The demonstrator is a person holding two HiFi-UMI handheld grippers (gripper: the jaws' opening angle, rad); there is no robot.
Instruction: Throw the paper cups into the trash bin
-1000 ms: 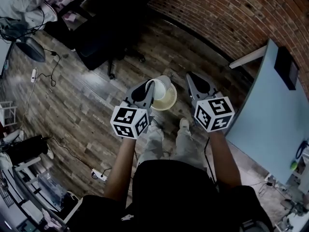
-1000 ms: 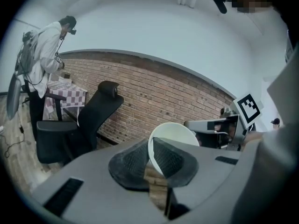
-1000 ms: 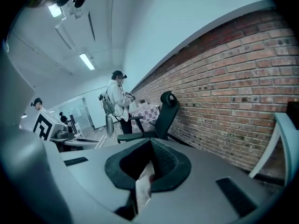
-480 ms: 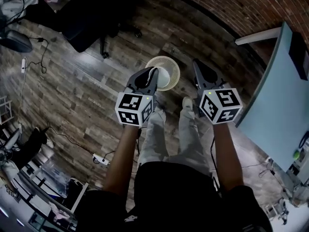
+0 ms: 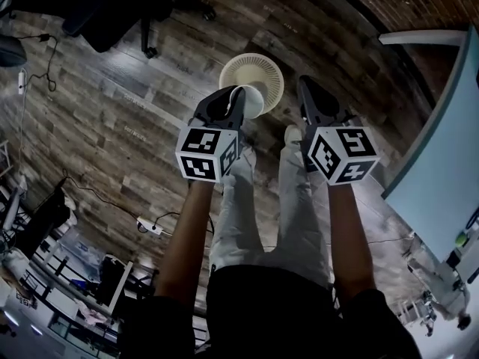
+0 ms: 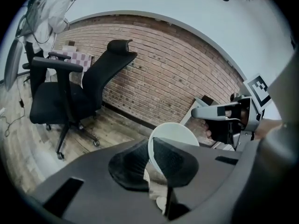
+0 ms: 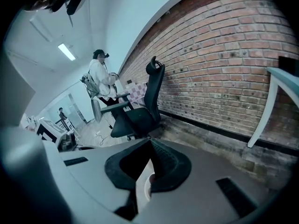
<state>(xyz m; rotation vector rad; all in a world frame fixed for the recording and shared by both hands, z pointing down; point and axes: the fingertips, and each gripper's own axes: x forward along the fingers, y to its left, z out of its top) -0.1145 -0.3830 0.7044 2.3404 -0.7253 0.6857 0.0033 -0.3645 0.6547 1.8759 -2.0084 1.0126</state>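
Head view takes it all in: plank floor (image 5: 112,126) spreads across the room, with the brick wall (image 7: 224,55) behind it. A pale blue table (image 5: 449,155) runs down the right edge, and a black office chair (image 6: 70,92) stands near the bricks. The person's legs (image 5: 262,200) point straight ahead, and just past the feet sits the round white trash bin (image 5: 258,69), open at the top. Left gripper (image 5: 236,96) reaches toward it, jaws clenched on the wall of a white paper cup (image 5: 253,103). From above, that cup overlaps the bin's near rim. Right gripper (image 5: 308,88) is alongside, apart from the cup, its jaws pressed together on nothing.
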